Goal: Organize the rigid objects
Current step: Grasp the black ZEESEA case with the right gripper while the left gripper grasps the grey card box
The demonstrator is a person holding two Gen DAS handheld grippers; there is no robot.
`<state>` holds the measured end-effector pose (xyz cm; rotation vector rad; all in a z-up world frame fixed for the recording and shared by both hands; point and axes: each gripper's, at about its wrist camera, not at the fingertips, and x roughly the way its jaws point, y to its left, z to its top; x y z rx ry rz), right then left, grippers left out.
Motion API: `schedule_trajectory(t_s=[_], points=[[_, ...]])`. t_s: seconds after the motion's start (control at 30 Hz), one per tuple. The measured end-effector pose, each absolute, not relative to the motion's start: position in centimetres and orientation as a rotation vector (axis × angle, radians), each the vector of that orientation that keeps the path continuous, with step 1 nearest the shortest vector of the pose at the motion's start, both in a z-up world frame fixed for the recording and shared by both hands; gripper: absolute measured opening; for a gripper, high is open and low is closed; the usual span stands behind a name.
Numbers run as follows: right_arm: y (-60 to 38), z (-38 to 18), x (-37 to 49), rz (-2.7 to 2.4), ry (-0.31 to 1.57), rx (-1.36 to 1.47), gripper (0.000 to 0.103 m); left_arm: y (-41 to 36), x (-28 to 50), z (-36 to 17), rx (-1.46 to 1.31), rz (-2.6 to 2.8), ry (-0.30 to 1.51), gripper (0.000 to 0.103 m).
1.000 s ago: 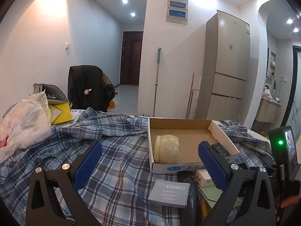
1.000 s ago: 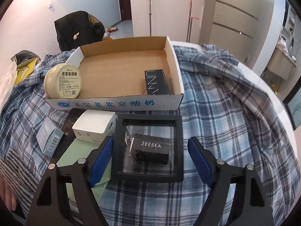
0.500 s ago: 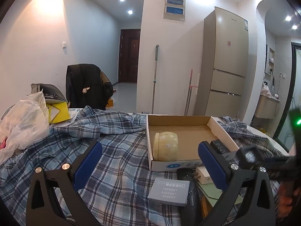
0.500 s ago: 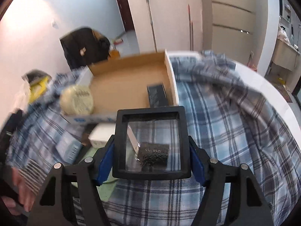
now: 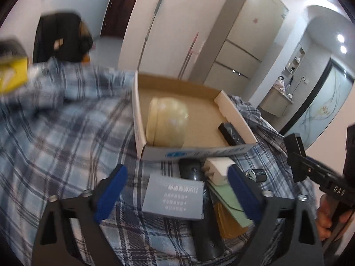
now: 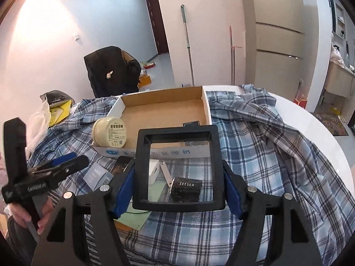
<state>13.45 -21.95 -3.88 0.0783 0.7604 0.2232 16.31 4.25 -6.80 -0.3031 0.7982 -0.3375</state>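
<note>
The right gripper (image 6: 178,188) is clamped by both blue pads on the sides of a black square display frame (image 6: 177,168), whose clear window shows a small black ZEESEA box (image 6: 186,188) suspended inside; the frame hangs clear of the plaid cloth (image 6: 266,155), raised above it. Straight ahead of these fingers, a little beyond the frame's far edge, lies the open cardboard tray (image 6: 163,97), its long side running across the gripper's line, with a round cream tin (image 6: 110,132) at its near-left corner and a dark slim box (image 5: 231,133) along its right wall. So the likely move is forward and down into the bare middle of the tray. The left gripper (image 5: 177,190) has just been narrowing its jaws, yet they stand apart and hold nothing; a grey-blue carton (image 5: 174,197) lies between and just below its fingers, long axis crosswise.
</note>
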Motion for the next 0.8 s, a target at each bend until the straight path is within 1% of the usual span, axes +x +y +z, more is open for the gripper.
schedule_trajectory(t_s=[0.1, 0.13, 0.17, 0.2, 0.4, 0.53, 0.77, 0.8], points=[[-22.1, -4.0, 13.5, 0.226, 0.772, 0.084, 0.069, 5.1, 17.1, -7.7, -0.366, -0.340, 0.851, 0.087], [-22.1, -4.1, 13.6, 0.222, 0.773, 0.083, 0.069, 5.2, 17.3, -8.0, -0.371, -0.345, 0.872, 0.084], [-22.2, -4.2, 13.6, 0.218, 0.776, 0.082, 0.069, 5.1, 17.4, -8.1, -0.368, -0.342, 0.880, 0.079], [-22.2, -4.3, 13.6, 0.219, 0.779, 0.082, 0.069, 4.8, 17.5, -8.3, -0.348, -0.336, 0.899, 0.079], [-21.9, -4.3, 13.6, 0.224, 0.779, 0.067, 0.069, 2.6, 17.5, -8.6, -0.243, -0.363, 0.925, 0.079], [-21.8, -4.8, 13.9, 0.221, 0.796, 0.066, 0.069, 1.3, 17.9, -9.7, -0.199, -0.374, 0.991, 0.079], [-21.5, -5.0, 13.9, 0.230, 0.806, 0.054, 0.069, 1.4, 18.0, -9.7, -0.203, -0.377, 0.990, 0.078], [-21.5, -4.9, 13.8, 0.230, 0.804, 0.053, 0.069, 1.5, 17.9, -9.7, -0.200, -0.377, 0.988, 0.072]])
